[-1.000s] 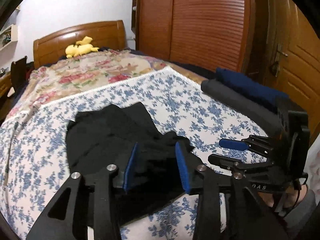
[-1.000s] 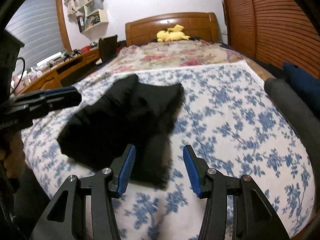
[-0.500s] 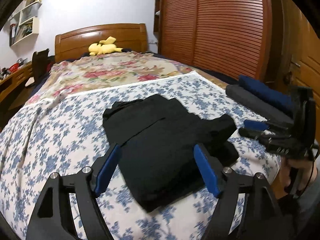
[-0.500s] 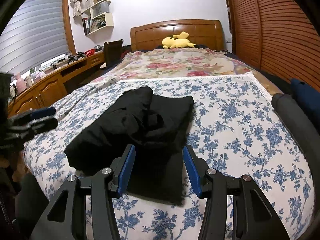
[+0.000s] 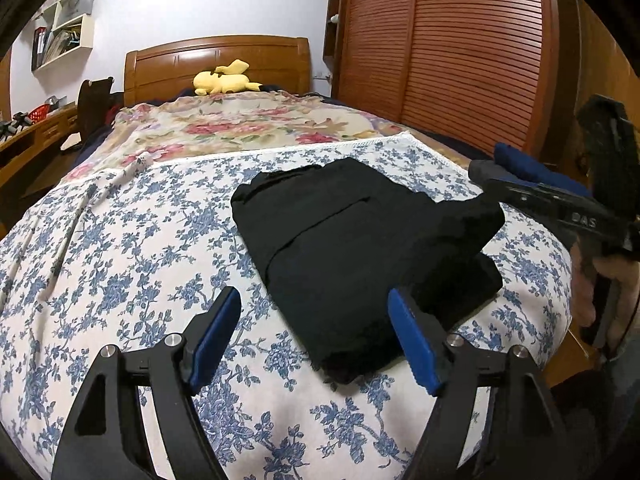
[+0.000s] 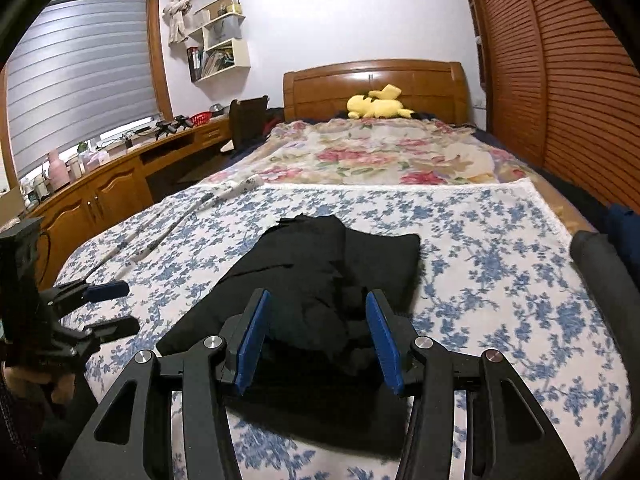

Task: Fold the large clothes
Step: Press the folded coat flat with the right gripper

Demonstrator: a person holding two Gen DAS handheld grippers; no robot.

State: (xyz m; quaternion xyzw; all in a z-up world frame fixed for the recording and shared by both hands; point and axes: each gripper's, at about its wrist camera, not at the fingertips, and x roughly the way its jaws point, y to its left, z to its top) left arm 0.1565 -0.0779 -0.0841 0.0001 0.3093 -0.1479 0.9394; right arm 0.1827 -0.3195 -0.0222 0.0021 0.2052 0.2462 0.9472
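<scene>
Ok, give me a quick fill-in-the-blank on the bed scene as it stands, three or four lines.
1. The folded garment on the floral sheet is ____ in colour.
2. The plush toy by the headboard is ____.
3. The left tool is ____, holding nothing.
4. The wardrobe doors are made of ____.

Missing words: black; yellow; open; wood

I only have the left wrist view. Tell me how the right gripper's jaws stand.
Observer: The right gripper is open; its jaws stand apart and pinch nothing.
Operator: Report what lies ahead of it.
Observer: A bunched lump of the black garment sits just ahead of it, on the floral sheet.
Operator: Say where my left gripper shows from that side.
Observer: The left gripper shows to the left of the garment, open and clear of the cloth.
</scene>
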